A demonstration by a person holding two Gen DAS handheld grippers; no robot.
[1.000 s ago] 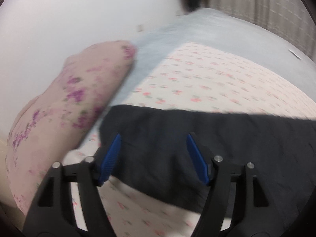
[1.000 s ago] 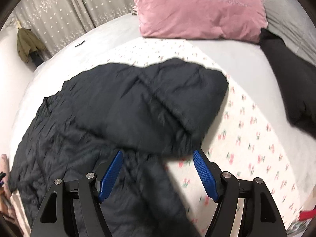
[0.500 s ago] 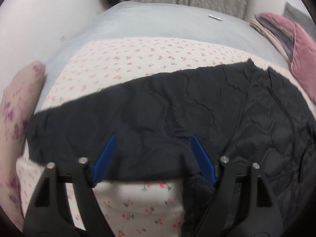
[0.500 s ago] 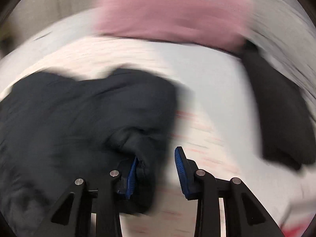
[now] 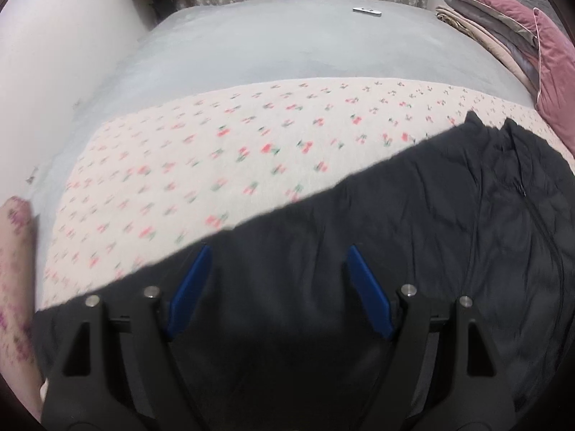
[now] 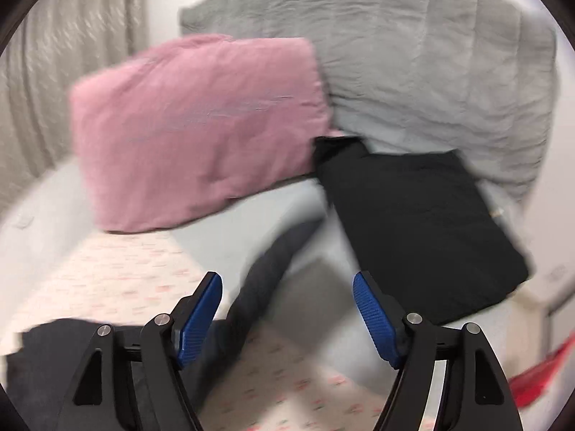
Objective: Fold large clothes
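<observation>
My left gripper (image 5: pixel 276 287) hangs with jaws spread over the dark jacket (image 5: pixel 359 251), which lies on the cherry-print sheet (image 5: pixel 215 151). My right gripper (image 6: pixel 287 316) is released too, a jacket sleeve (image 6: pixel 266 273) between its 2 fingers, untouched.

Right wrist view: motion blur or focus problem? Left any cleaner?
Right wrist view: motion smear across the pink pillow and cherry-print sheet, while the tongs stay sharp. Left wrist view: milder smear on the sheet, dark jacket seams readable; fisheye bends the bed edge.
</observation>
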